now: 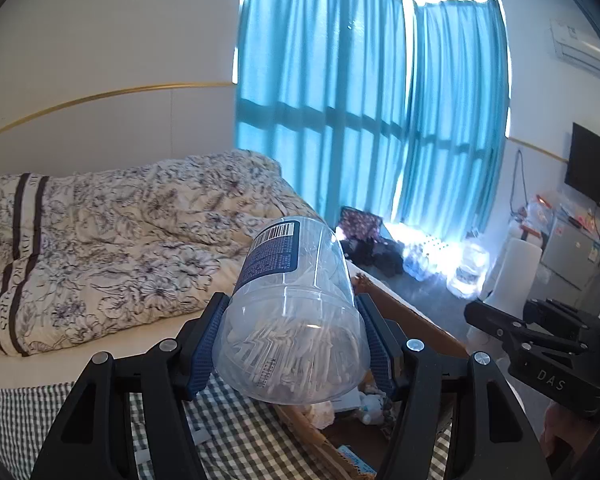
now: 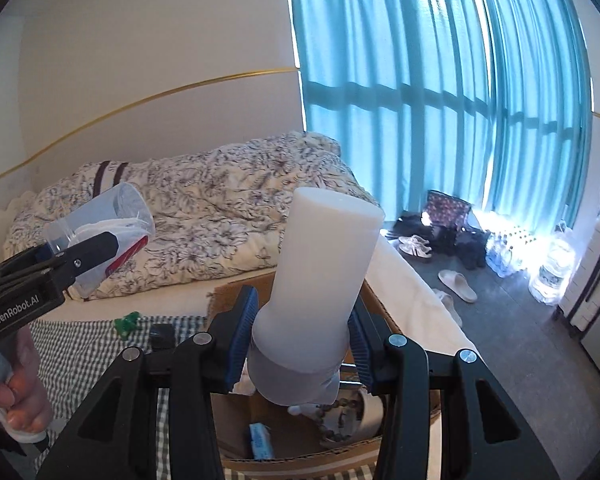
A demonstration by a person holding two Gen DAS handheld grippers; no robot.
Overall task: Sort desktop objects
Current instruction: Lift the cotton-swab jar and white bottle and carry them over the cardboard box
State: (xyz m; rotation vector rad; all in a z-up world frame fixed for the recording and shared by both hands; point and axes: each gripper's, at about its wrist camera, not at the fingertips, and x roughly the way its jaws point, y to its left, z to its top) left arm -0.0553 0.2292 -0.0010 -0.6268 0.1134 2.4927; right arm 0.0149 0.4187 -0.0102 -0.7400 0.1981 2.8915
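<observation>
a clear plastic jar (image 1: 296,312) of cotton swabs is gripped by the left gripper (image 1: 290,344), its blue pads pressed on both sides of the jar near the lid end, low in the middle of the left wrist view. the jar is tilted, its base toward the bed and the curtains. in the right wrist view a white bottle (image 2: 320,292) is gripped by the right gripper (image 2: 300,340) at its narrower grey lower part, the body leaning up toward the middle of the frame. (the left gripper with its jar also appears at the left edge of this view.)

both things are held in the air above a cardboard box (image 2: 384,320), which is seen below and behind the bottle; small items already lie inside it, among them a string of beads (image 2: 340,424) and a blue packet (image 2: 260,446). the box rests on a checked cloth (image 1: 236,432), and whether a tabletop lies beneath cannot be told. a green object (image 2: 127,322) and a dark object (image 2: 162,336) are left on the cloth, left of centre.

the step in hand is judged to be the carrying of jar and bottle to the box. the next move would call for each to be lowered past the box rim before its gripper is loosened, with care that the two do not knock together.
</observation>
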